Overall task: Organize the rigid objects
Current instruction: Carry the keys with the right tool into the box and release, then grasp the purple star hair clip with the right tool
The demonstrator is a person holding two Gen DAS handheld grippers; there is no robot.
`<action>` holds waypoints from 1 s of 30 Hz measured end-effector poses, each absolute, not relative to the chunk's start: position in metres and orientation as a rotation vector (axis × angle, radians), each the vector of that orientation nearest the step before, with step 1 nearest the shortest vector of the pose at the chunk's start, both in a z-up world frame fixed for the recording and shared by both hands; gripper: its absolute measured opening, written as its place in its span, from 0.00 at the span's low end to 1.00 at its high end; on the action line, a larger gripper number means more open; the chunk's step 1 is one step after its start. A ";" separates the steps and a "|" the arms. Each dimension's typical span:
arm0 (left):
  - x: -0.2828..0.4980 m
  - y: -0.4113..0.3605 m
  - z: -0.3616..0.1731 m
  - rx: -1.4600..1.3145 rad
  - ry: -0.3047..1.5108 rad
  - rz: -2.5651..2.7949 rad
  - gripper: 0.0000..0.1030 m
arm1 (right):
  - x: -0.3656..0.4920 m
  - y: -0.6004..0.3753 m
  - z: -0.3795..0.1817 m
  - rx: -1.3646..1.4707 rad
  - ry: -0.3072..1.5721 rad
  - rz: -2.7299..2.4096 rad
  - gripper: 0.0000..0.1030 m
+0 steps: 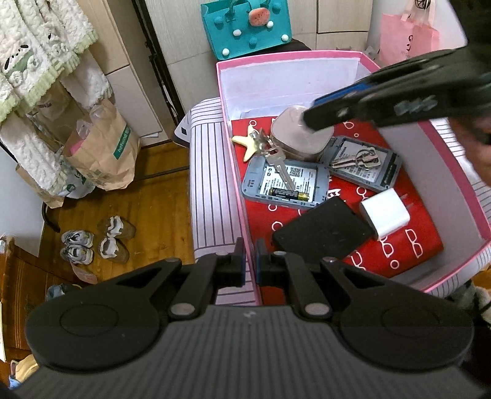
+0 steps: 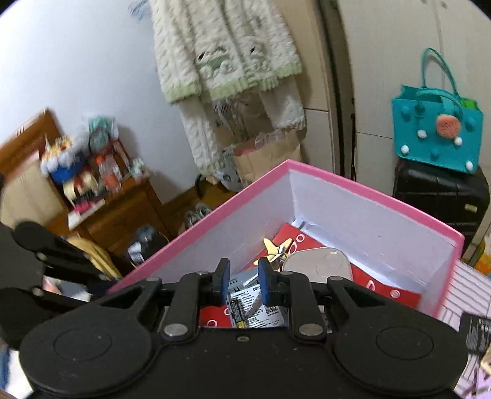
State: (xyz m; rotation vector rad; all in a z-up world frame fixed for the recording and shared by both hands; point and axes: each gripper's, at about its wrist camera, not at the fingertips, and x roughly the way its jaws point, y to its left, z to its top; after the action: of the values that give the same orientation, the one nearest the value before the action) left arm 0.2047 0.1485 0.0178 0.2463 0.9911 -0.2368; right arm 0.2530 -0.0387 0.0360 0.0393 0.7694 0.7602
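A pink box (image 1: 228, 172) with white inner walls holds a red sheet, two grey devices (image 1: 285, 181), keys on a yellow star fob (image 1: 250, 144), an AA battery (image 1: 290, 194), a rounded taupe case (image 1: 302, 135), a black block (image 1: 322, 233) and a white charger plug (image 1: 385, 214). My left gripper (image 1: 250, 264) hovers over the box's near left rim, its jaws a narrow gap apart and empty. My right gripper (image 2: 241, 280) is open and empty above the box (image 2: 353, 190), over the battery (image 2: 237, 310). In the left wrist view it (image 1: 310, 118) reaches in from the right, above the taupe case.
The box rests on a striped pink cushion (image 1: 208, 184). A teal felt bag (image 1: 245, 27) stands on a black suitcase (image 2: 442, 196) behind. Paper bags (image 1: 101, 153) and shoes (image 1: 95, 245) lie on the wooden floor at left. A wooden cabinet (image 2: 116, 214) with clutter stands beyond.
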 end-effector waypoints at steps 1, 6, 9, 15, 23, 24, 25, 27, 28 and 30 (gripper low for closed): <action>0.204 0.149 0.018 0.246 0.987 -0.238 0.05 | 0.249 -0.046 0.039 0.046 0.753 0.750 0.25; 0.203 0.151 0.017 0.241 0.975 -0.247 0.05 | 0.222 -0.098 0.055 0.031 0.667 0.637 0.33; 0.203 0.152 0.017 0.228 0.970 -0.253 0.05 | 0.211 -0.131 0.057 0.021 0.636 0.536 0.36; 0.203 0.156 0.017 0.186 0.963 -0.242 0.06 | 0.210 -0.202 0.038 0.090 0.645 0.357 0.37; 0.201 0.156 0.017 0.182 0.954 -0.234 0.05 | 0.211 -0.241 -0.014 0.111 0.700 0.224 0.48; 0.201 0.156 0.017 0.181 0.955 -0.235 0.05 | 0.213 -0.241 -0.020 0.112 0.704 0.224 0.48; 0.202 0.156 0.017 0.181 0.954 -0.233 0.05 | 0.214 -0.242 -0.025 0.124 0.713 0.231 0.50; 0.202 0.155 0.016 0.173 0.949 -0.224 0.05 | 0.218 -0.246 -0.038 0.173 0.738 0.252 0.52; 0.202 0.155 0.016 0.172 0.947 -0.221 0.05 | 0.220 -0.247 -0.044 0.191 0.745 0.256 0.52; 0.202 0.153 0.015 0.179 0.944 -0.217 0.05 | 0.223 -0.244 -0.053 0.196 0.746 0.249 0.54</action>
State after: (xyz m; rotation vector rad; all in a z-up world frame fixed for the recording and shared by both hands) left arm 0.2019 0.1534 0.0150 0.1785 0.9437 -0.2170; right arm 0.2235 -0.2440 -0.0526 0.1961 0.7458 0.2491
